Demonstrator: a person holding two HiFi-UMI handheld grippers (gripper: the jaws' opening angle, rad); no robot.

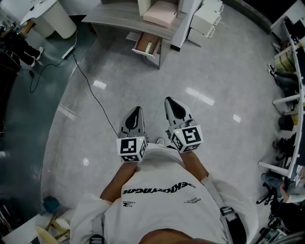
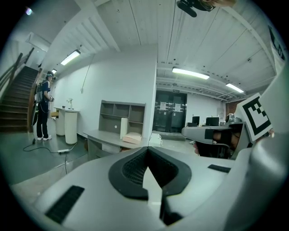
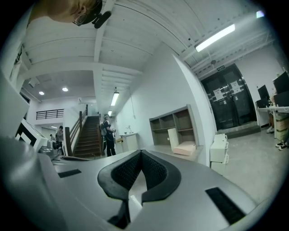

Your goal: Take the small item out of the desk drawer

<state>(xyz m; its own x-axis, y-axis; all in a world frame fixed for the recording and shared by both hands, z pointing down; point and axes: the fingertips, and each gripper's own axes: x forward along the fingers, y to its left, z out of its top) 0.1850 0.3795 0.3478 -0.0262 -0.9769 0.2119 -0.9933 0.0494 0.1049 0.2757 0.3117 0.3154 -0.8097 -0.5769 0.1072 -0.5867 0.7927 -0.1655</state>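
Small item (image 1: pixel 148 46), pale and slim, lies inside the open drawer (image 1: pixel 141 44) near the top centre of the head view. It is too small there to tell what it is. The drawer stands pulled out from under the grey counter (image 1: pixel 119 16), which runs along the top edge of that frame and carries a pink box (image 1: pixel 161 13). A white cabinet (image 1: pixel 206 16) stands on the floor (image 1: pixel 214 71) just right of the counter, and a black cable (image 1: pixel 90 88) trails across the floor at the upper left.

Both grippers are held side by side in the middle of the head view, well apart from the drawer, with bare floor between. The left gripper (image 1: pixel 135 114) has its jaws pressed together with nothing between them; its own view shows the tips meeting (image 2: pixel 147 151), with the counter (image 2: pixel 104 135) and the pink box (image 2: pixel 132 139) beyond. The right gripper (image 1: pixel 176 108) is likewise pressed together and empty, tips meeting (image 3: pixel 141 153) in its own view, with a shelf unit (image 3: pixel 174 126) and a staircase (image 3: pixel 88 135) behind.
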